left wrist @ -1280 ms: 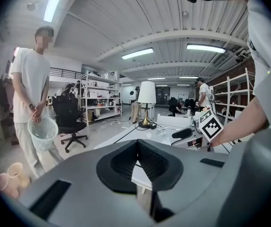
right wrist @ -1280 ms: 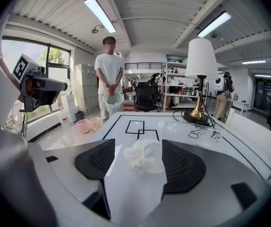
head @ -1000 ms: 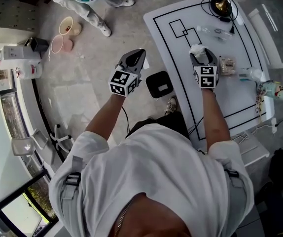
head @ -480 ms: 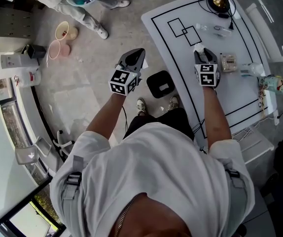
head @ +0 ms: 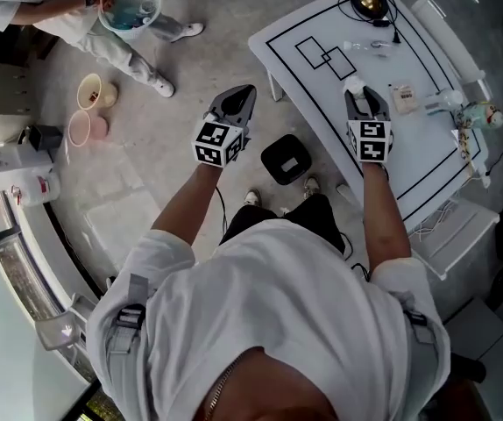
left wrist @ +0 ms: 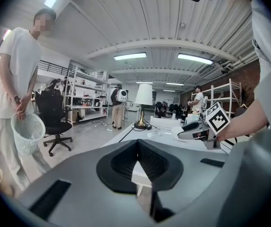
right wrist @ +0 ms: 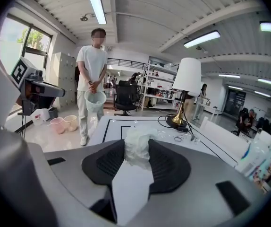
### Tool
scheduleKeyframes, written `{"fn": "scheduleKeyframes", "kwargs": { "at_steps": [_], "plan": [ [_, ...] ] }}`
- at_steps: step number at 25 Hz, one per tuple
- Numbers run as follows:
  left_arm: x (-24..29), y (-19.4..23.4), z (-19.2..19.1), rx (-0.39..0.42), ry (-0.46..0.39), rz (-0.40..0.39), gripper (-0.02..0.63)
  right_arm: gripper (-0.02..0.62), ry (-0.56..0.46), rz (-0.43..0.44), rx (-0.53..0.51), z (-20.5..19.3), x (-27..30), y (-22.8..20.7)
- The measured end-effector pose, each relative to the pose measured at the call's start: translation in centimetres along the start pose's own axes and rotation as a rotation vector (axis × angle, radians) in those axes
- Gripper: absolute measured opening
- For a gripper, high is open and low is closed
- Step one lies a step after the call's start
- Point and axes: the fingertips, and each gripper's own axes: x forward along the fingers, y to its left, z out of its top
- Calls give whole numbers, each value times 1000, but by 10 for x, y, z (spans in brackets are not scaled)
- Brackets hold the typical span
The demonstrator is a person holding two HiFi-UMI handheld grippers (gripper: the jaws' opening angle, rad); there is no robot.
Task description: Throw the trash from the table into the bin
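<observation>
Far left, a bystander [head: 46, 11] in white stands on the concrete floor [head: 173, 147] holding a white mesh basket [head: 131, 5] in front of the body, well apart from the tabletop [head: 322, 95]. A beige tub [head: 91, 90] and a pink tub [head: 81, 130] sit on the floor near the bystander's feet. Left tongs [head: 241, 93] are out over the floor, left of the tabletop. They are closed pad to pad, and the left gripper view shows nothing between them. A black boxy object [head: 285, 159] rests on the floor between the two arms, beside the tabletop's near edge. Right tongs [head: 363, 95] are over the white, black-lined tabletop. They have just been closing and now clamp a crumpled white wad [head: 352, 85], which bulges out past the tips. The right gripper view shows the wad squeezed between both ribbed pads [right wrist: 112, 162], with the tabletop beyond it. Further right on the tabletop lie a brass-based lamp [head: 371, 0] at the far end, a small packet [head: 402, 99], and a clear bottle [head: 440, 102] by the right edge.
</observation>
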Motion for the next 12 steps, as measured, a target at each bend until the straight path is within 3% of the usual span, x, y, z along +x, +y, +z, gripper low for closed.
{"fn": "scheduleKeyframes", "kwargs": {
  "at_steps": [7,12],
  "plan": [
    [-41,21,-3,29,-25,-112,11,160,-16,-82,37,9,-49,76],
    [-66,25,-15,48,-15,-154,11,160,-19,-91,56,3,-72,123]
  ]
}}
